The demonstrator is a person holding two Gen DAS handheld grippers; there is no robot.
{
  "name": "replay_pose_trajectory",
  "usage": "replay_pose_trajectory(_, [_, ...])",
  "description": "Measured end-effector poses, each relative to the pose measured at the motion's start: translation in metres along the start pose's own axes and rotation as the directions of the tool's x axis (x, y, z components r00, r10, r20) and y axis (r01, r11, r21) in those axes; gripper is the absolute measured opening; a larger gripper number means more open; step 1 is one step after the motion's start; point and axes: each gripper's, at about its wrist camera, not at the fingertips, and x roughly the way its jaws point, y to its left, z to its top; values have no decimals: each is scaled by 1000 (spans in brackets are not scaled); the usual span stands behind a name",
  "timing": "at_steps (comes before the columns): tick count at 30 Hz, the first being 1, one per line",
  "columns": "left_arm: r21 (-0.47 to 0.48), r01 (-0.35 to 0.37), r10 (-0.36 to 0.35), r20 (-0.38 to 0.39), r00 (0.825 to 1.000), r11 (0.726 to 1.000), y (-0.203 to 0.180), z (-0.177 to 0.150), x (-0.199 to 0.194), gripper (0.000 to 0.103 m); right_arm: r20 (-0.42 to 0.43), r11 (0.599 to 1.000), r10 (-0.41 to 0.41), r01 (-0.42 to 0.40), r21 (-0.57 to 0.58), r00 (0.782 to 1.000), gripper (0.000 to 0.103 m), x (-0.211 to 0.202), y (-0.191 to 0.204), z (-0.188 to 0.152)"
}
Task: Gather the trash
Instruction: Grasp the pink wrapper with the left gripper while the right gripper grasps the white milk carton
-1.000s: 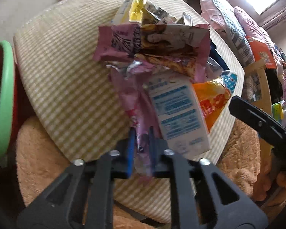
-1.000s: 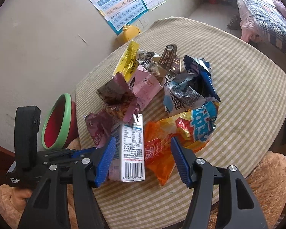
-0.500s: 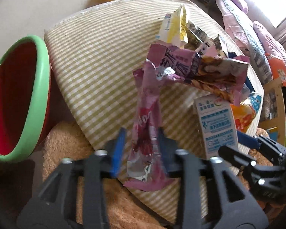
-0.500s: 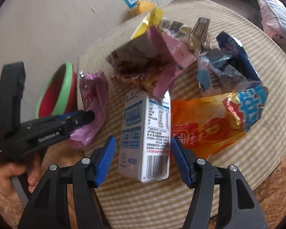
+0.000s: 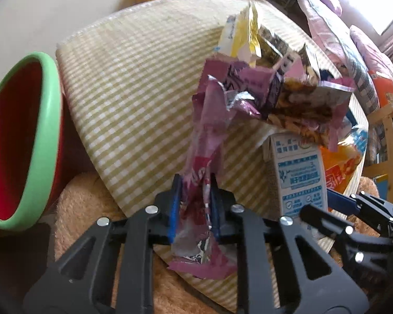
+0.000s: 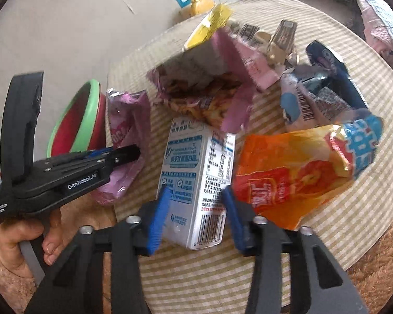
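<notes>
My left gripper [image 5: 194,198] is shut on a long pink wrapper [image 5: 204,141], held above the near edge of the checked table [image 5: 133,78]; the wrapper also shows in the right wrist view [image 6: 128,130]. My right gripper [image 6: 196,209] is closed around a white and blue milk carton [image 6: 196,175], its blue pads at both sides of the carton. The carton also shows in the left wrist view [image 5: 298,180]. A red bin with a green rim [image 5: 18,136] stands left of the table.
A heap of trash lies on the table: an orange snack bag [image 6: 296,167], a purple snack bag [image 6: 204,89], a yellow wrapper [image 5: 241,34], dark blue wrappers [image 6: 327,78]. A brown furry seat [image 5: 86,204] lies under the table's near edge. A bed [image 5: 353,39] is at the right.
My left gripper pulled the pink wrapper out of the heap and moved left toward the bin. My right gripper advanced onto the milk carton and narrowed around it.
</notes>
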Motion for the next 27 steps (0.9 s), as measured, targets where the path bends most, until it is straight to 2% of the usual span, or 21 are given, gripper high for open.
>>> replay_pose_trajectory(4, [7,-16,15,53,998,1000,-1,2,-15,18,-10,1000,2,-2,12,1000,29,-2,0,2])
replay_pose_trajectory(6, [7,-22,21,79,997,1000,-1,2,-22,18,-46,1000,-9,11,29,999,43,4,1,6])
replay_pose_trajectory(8, [2,-30,29,101,995,1000,0,5,-28,18,-67,999,-13,15,32,998,53,9,4,7])
replay_pose_trajectory(12, [-15,-59,60,169,984,998,8,9,-48,18,-80,993,-107,102,-60,991,68,23,27,6])
replay_pose_trajectory(14, [-24,-69,72,194,978,997,11,10,-55,18,-89,981,-171,161,-110,981,69,33,37,3])
replay_pose_trajectory(15, [-27,-71,75,203,976,997,12,11,-57,18,-90,978,-182,171,-117,979,64,34,37,2])
replay_pose_trajectory(16, [-29,-74,78,212,974,997,13,11,-59,18,-89,980,-171,160,-117,981,59,34,38,0])
replay_pose_trajectory(18, [-31,-77,82,231,969,997,14,11,-64,18,-69,986,-134,126,-109,989,57,27,38,2])
replay_pose_trajectory(23, [-32,-77,82,269,960,997,15,13,-75,18,23,994,-55,57,-97,998,53,-10,41,8])
replay_pose_trajectory(27, [-31,-75,81,308,948,997,16,16,-88,18,94,998,24,-18,-64,995,53,-45,43,12])
